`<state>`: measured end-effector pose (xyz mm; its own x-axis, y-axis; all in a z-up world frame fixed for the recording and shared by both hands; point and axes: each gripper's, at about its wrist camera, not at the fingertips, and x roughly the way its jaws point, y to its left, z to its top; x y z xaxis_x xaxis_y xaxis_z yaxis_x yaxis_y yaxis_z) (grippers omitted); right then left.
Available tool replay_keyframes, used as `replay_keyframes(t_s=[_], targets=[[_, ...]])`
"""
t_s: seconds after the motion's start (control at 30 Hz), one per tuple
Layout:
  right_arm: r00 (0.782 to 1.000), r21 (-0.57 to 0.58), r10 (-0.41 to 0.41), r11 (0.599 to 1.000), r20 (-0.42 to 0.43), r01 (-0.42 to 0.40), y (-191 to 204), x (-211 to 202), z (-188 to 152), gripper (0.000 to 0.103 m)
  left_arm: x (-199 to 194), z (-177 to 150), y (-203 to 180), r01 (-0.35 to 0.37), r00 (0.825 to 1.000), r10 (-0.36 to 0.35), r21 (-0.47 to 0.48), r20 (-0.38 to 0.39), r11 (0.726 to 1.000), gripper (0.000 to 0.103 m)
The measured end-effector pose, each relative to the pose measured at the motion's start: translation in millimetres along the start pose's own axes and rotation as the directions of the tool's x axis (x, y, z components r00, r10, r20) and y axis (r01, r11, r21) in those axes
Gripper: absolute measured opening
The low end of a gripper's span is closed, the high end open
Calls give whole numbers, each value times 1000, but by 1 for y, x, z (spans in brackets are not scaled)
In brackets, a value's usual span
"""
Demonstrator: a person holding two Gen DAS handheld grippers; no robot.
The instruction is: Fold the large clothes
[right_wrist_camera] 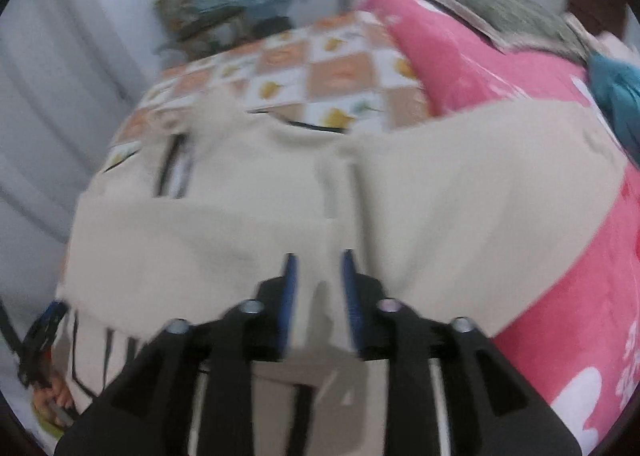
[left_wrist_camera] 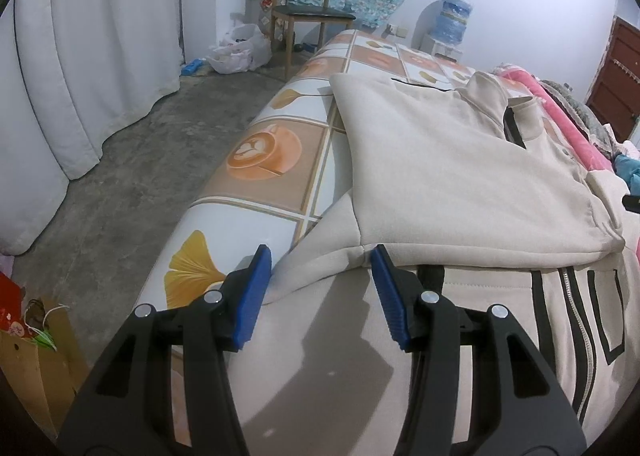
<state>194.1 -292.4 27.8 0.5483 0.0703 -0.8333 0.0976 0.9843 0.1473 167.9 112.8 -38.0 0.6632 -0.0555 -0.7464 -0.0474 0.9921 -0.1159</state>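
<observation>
Cream jacket (left_wrist_camera: 460, 159) part-folded on the patterned bed cover (left_wrist_camera: 256, 159).
We find the left gripper (left_wrist_camera: 320, 280) parted wide over the fold edge, gripping nothing; the right gripper (right_wrist_camera: 318, 288) stands narrowly apart — apparently empty, though the view is blurred.

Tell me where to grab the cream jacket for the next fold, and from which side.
Grip the cream jacket at the near corner of its folded-over panel, where the hem edge ends in front of the left gripper. Come from the near side, low along the patterned bedsheet: that edge lies raised and free there, so one finger could likely slide under it. The left gripper's jaws already stand open.
</observation>
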Motion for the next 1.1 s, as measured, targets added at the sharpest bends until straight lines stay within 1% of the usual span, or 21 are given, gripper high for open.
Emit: replay_keyframes(t_s=[0.07, 0.13, 0.17, 0.23, 0.27, 0.33, 0.4, 0.43, 0.47, 0.57, 0.6, 0.63, 0.67, 0.73, 0.77, 0.83, 0.87, 0.97, 1.0, 1.07, 1.1], targets=[[999, -92, 31, 995, -25, -33, 26, 9, -6, 31, -1, 1, 1, -2, 1000, 2, -11, -4, 1000, 51], [996, -145, 51, 988, -72, -61, 41, 23, -13, 31, -7, 0, 4, -2, 1000, 1, -32, -6, 1000, 53], [994, -170, 46, 983, -98, -62, 46, 33, -17, 31, -14, -1, 7, 3, 1000, -3, -46, -4, 999, 57], [988, -224, -22, 974, -151, -13, 51, 58, -29, 32, -29, -4, 13, 3, 1000, -3, -60, 2, 998, 59], [993, -244, -23, 970, -117, -6, 52, 56, -30, 35, -44, -7, 17, -5, 1000, 5, -56, 7, 998, 61], [992, -267, -55, 963, -109, 24, 54, 48, -29, 36, -64, -10, 22, -29, 999, 30, -46, 13, 999, 67], [996, -269, 5, 963, -88, -29, 56, 35, -30, 36, -92, -12, 28, -55, 998, 56, -28, 35, 998, 72], [996, -286, 27, 957, -79, -49, 58, 30, -32, 38, -98, -10, 30, -61, 997, 62, -22, 38, 998, 76], [997, -307, 18, 951, -70, -38, 59, 30, -34, 43, -106, -8, 29, -66, 997, 66, -11, 36, 998, 78], [994, -341, -32, 940, -106, -6, 58, 49, -48, 49, -112, 10, 16, -41, 999, 41, 17, 28, 999, 79], [997, -341, -19, 940, -78, -9, 55, 47, -50, 50, -112, 15, 10, -27, 999, 26, 23, 26, 999, 80], [996, -334, -19, 943, -92, -13, 53, 46, -49, 50, -108, 25, -3, -8, 1000, 7, 33, 19, 999, 80], [995, -308, -10, 951, -99, -21, 49, 42, -47, 50, -104, 32, -14, 12, 1000, -13, 47, 18, 999, 80], [995, -237, 53, 969, -83, -72, 36, 22, -40, 50, -95, 45, -35, 56, 998, -57, 74, 13, 996, 82], [994, -202, 87, 974, -66, -99, 25, 8, -35, 52, -85, 54, -51, 87, 996, -87, 88, -1, 992, 84], [996, -149, 86, 985, -32, -90, 1, -11, -27, 56, -64, 66, -77, 126, 992, -123, 119, -26, 985, 84], [996, -124, 83, 989, -20, -84, -10, -17, -23, 59, -50, 72, -91, 131, 991, -127, 136, -37, 982, 84], [999, 19, 45, 999, 22, -45, -72, -41, -5, 65, -8, 79, -126, 77, 997, -70, 189, -41, 979, 84], [999, 86, 29, 996, 33, -32, -101, -47, 1, 65, 4, 79, -134, 62, 997, -53, 202, -48, 977, 84], [999, 200, -1, 980, 44, -8, -151, -54, 8, 66, 34, 77, -147, 27, 998, -12, 223, -69, 975, 84], [999, 283, -14, 959, 42, 2, -187, -56, 13, 66, 47, 76, -151, 16, 997, 3, 226, -83, 974, 84]])
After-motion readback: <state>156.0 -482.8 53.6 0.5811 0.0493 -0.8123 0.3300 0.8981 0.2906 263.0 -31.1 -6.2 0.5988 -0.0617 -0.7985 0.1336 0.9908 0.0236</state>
